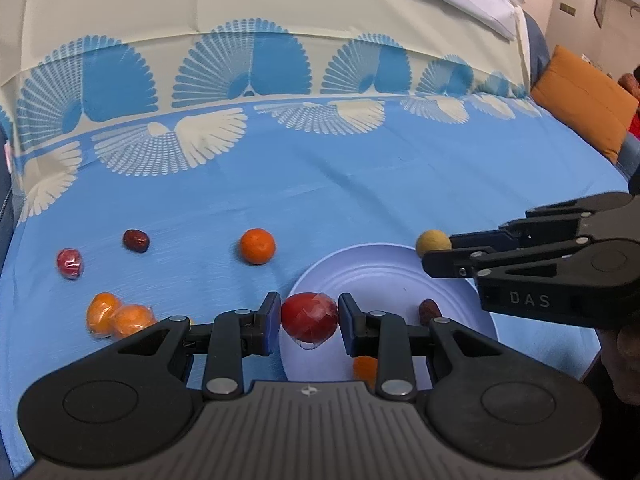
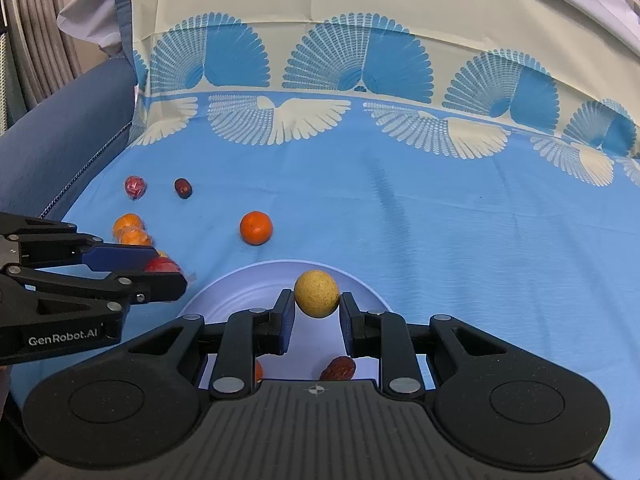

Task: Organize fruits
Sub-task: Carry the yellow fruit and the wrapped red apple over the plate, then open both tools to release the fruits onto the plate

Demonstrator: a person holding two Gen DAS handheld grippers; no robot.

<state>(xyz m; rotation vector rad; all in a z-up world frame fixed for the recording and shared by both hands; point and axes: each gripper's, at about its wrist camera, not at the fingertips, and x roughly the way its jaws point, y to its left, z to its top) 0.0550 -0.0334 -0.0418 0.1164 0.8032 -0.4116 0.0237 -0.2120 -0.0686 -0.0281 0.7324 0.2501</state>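
Note:
My left gripper (image 1: 309,318) is shut on a red fruit in clear wrap (image 1: 309,317), held over the left rim of the pale blue plate (image 1: 384,276). In the plate lie a brown date (image 1: 429,312) and a small orange fruit (image 1: 365,368), both partly hidden by the fingers. My right gripper (image 2: 317,300) is shut on a yellow round fruit (image 2: 317,293) above the plate (image 2: 224,300). It reaches in from the right in the left wrist view, with the yellow fruit (image 1: 433,242) at its tip. The date (image 2: 339,368) lies below it.
On the blue sheet (image 1: 360,184) lie a loose orange (image 1: 257,246), a dark date (image 1: 136,240), a wrapped red fruit (image 1: 69,263) and two wrapped oranges (image 1: 118,316). An orange cushion (image 1: 584,100) sits at the far right. A dark blue armrest (image 2: 60,128) borders the left.

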